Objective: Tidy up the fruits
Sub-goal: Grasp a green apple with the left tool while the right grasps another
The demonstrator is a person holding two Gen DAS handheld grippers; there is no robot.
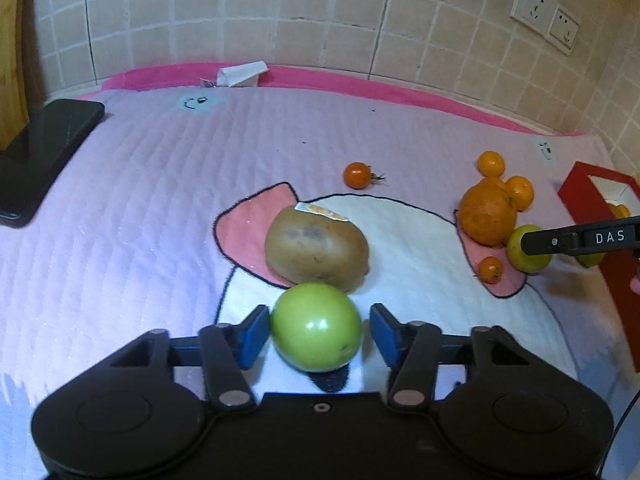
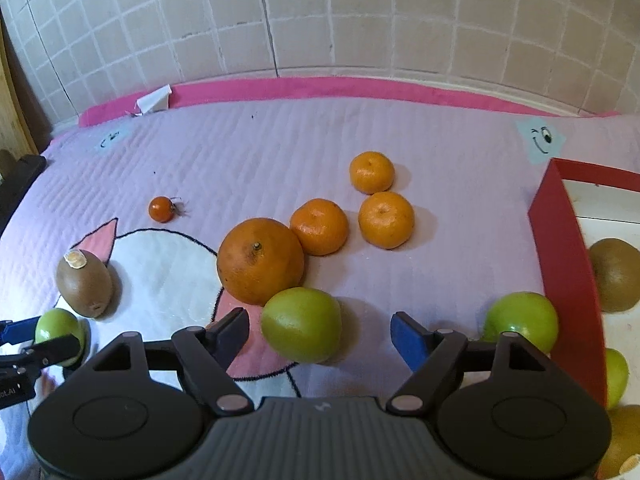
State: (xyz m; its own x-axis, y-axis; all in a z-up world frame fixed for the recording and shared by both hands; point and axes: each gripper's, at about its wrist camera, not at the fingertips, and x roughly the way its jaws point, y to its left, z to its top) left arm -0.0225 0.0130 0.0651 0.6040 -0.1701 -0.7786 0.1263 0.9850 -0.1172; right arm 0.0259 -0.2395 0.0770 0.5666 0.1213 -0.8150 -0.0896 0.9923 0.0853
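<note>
Plainly "DAS" on right gripper [image 1: 580,240], stickered kiwi [image 1: 316,252]

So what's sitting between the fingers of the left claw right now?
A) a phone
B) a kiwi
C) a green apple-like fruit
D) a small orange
C: in the left wrist view the left claw straddles a round green fruit, with the brown kiwi lying just beyond it on the mat.
</note>
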